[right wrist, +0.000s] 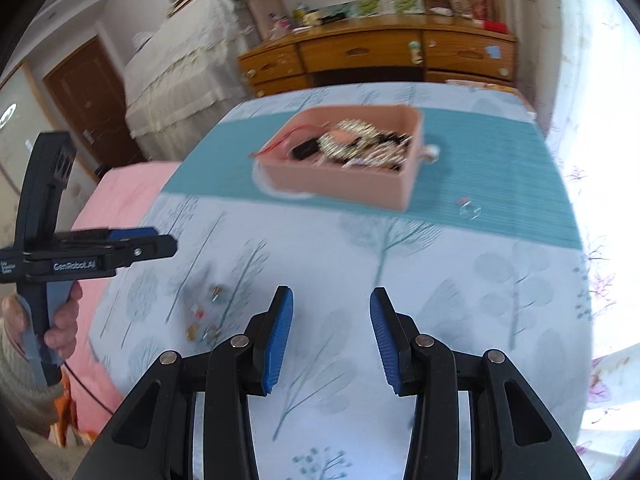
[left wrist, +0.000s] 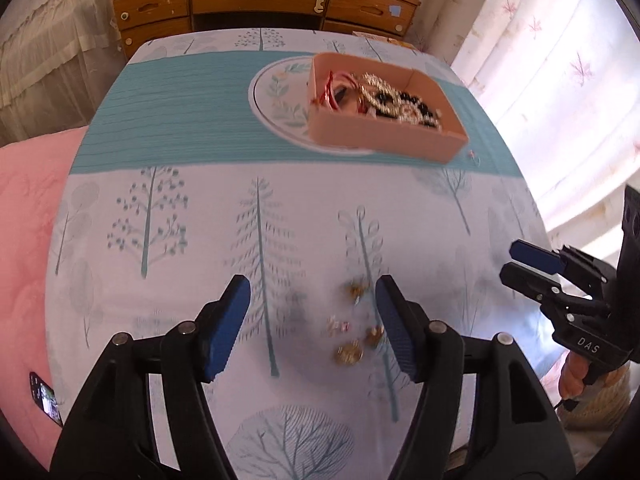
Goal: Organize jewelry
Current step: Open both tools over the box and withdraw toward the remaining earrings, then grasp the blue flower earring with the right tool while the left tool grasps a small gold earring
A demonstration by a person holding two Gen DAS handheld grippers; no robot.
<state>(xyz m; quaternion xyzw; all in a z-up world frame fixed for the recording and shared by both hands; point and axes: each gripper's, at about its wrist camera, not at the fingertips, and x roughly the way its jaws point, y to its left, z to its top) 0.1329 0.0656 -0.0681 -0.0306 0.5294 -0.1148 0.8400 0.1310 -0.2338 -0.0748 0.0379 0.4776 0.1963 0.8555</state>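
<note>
A pink box (left wrist: 384, 142) filled with tangled jewelry (left wrist: 384, 96) rests on a round plate (left wrist: 276, 92) at the far side of the tree-print cloth. Several small gold and pink pieces (left wrist: 350, 354) lie loose on the cloth near me. My left gripper (left wrist: 312, 292) hovers open over them; they sit close to its right finger, untouched. My right gripper (right wrist: 331, 300) is open above bare cloth with nothing between its fingers. The right wrist view shows the box (right wrist: 332, 184), the loose pieces (right wrist: 204, 320) at lower left and the left gripper (right wrist: 172, 246) from the side. A tiny clear piece (right wrist: 470, 210) lies right of the box.
A wooden dresser (left wrist: 260, 0) stands beyond the table's far edge. Pink bedding (left wrist: 28, 220) lies along the left side with a phone (left wrist: 44, 398) on it. Pale curtains (left wrist: 560, 80) hang at the right. The right gripper (left wrist: 510, 261) shows at the right edge.
</note>
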